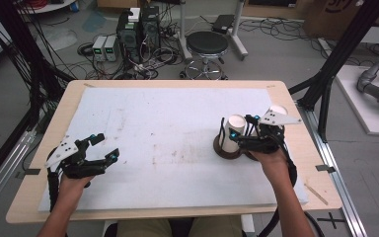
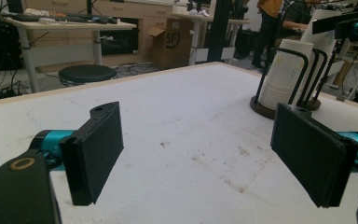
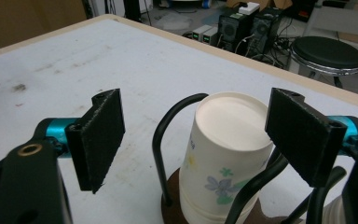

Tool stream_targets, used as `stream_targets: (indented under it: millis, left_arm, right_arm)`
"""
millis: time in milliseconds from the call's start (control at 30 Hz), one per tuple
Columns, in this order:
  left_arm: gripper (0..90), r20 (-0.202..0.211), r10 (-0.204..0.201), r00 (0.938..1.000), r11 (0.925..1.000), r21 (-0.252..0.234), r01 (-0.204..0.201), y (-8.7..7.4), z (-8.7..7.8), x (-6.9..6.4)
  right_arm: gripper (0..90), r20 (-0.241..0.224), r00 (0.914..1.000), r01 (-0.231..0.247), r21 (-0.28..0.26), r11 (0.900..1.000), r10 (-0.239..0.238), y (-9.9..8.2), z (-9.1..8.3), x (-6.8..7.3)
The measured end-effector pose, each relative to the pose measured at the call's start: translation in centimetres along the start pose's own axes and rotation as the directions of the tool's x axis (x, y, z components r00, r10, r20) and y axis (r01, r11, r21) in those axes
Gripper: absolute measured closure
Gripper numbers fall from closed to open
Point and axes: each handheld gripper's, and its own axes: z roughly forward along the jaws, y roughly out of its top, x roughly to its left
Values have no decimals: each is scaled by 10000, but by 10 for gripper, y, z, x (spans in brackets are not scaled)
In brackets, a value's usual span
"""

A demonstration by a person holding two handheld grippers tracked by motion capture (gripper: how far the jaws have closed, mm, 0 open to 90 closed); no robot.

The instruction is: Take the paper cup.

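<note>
A stack of upside-down white paper cups (image 1: pixel 235 123) stands in a black wire holder with a dark round base (image 1: pixel 223 150) at the table's right. The top cup (image 3: pixel 226 149) has a floral print. My right gripper (image 1: pixel 240 130) is open, its jaws on either side of that top cup without touching it (image 3: pixel 200 135). My left gripper (image 1: pixel 109 146) is open and empty, low over the white mat (image 1: pixel 168 123) near the front left. From the left gripper (image 2: pixel 200 154), the cup stack (image 2: pixel 284 70) stands far off at the right.
A second stack of cups (image 1: pixel 278 109) sits just behind the right gripper. The mat covers most of the wooden table (image 1: pixel 27 197). On the floor beyond the far edge are a black stool (image 1: pixel 207 45) and computer boxes (image 1: pixel 138 29) with cables.
</note>
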Motion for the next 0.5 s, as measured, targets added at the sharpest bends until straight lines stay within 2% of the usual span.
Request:
stream_targets:
  millis: [200, 433, 500]
  left_arm:
    - [168, 38, -13, 10000, 10000, -21, 13, 0, 0, 1]
    - [168, 73, -43, 10000, 10000, -18, 43, 0, 1, 1]
    - [168, 82, -45, 10000, 10000, -23, 45, -1, 1, 1]
  right_arm:
    - [203, 322, 9994, -152, 353, 9993, 141, 2, 10, -7]
    - [203, 567, 9984, -92, 767, 9970, 49, 4, 21, -9]
    - [205, 759, 9971, 41, 872, 9962, -108, 4, 24, -9]
